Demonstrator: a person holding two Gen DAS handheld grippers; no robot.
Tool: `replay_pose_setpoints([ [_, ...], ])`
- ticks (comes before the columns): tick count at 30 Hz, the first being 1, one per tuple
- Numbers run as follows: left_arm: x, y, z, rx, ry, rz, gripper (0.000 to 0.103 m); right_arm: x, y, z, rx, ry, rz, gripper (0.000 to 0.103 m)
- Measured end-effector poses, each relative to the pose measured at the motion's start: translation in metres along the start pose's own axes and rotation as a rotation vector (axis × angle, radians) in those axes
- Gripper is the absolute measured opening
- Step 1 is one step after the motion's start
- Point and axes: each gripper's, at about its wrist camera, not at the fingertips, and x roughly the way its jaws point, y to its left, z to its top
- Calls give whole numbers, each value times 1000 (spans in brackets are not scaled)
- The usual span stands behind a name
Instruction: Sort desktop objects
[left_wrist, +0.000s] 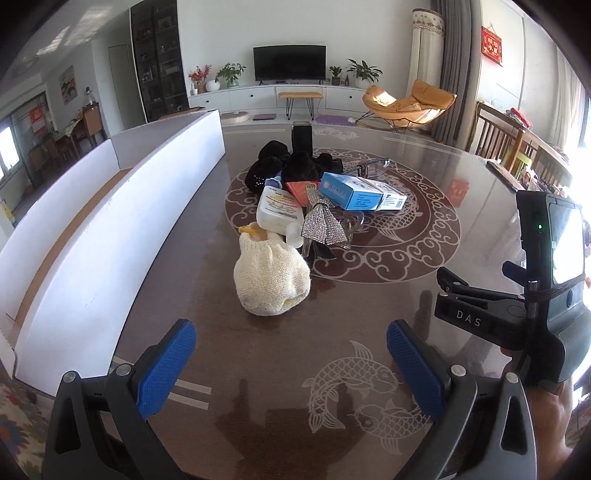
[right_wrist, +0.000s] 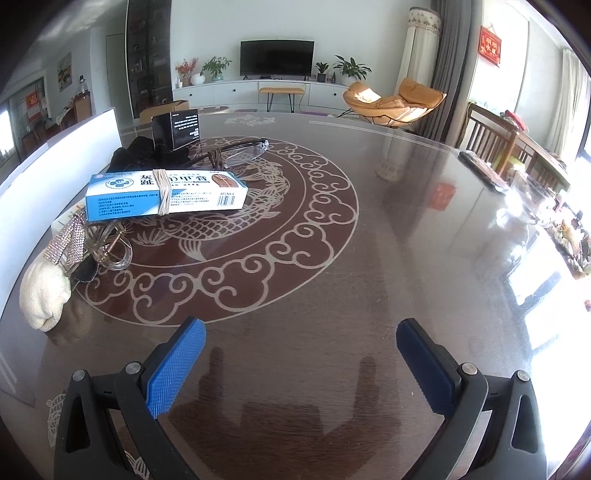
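Note:
A pile of objects lies mid-table. A cream knitted pouch (left_wrist: 271, 278) (right_wrist: 44, 295) is nearest. Behind it are a white bottle (left_wrist: 277, 212), a rhinestone bow clip (left_wrist: 321, 221) (right_wrist: 68, 236), a blue and white medicine box (left_wrist: 351, 192) (right_wrist: 166, 194), glasses (left_wrist: 369, 166) (right_wrist: 245, 151), black cloth items (left_wrist: 288, 164) and a black box (left_wrist: 301, 136) (right_wrist: 177, 129). My left gripper (left_wrist: 291, 369) is open and empty, short of the pouch. My right gripper (right_wrist: 301, 369) is open and empty over bare table, right of the pile; its body shows in the left wrist view (left_wrist: 535, 295).
A long white cardboard box (left_wrist: 110, 236) with a divider stands open along the table's left side. The brown glass-topped table (right_wrist: 369, 258) has fish patterns. A dark remote-like object (right_wrist: 484, 171) lies near the right edge. Chairs stand at the right.

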Motion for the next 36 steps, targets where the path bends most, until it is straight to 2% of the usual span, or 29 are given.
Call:
replay_pose_setpoints([
  [3,1,2,-5,24,-14,0,103,3,7,-1,-37,15,-26,103],
  [6,8,5,-5,100,-20,14,103,6,15,-2,-81,29,-33,103],
  [11,32,14,5,166,20,-21,103,6,20,-2,-107,27,-18,103],
  [14,47,19,8,194,26,-10,103,5,19,-3,-106,29,-16,103],
  [17,74,21,17,218,105,-56,103,5,20,-3,-110,28,-21,103],
  [18,85,20,19,222,144,-79,103,5,21,-3,-113,27,-25,103],
  [19,90,23,22,203,141,-125,103,4,22,-3,-117,25,-30,103],
  [21,99,26,27,181,147,-160,103,3,24,-3,-128,20,-43,103],
  [28,101,25,28,187,112,-169,103,3,24,-2,-128,21,-42,103],
  [36,105,29,32,172,115,-163,103,5,18,-1,-101,36,-6,103],
])
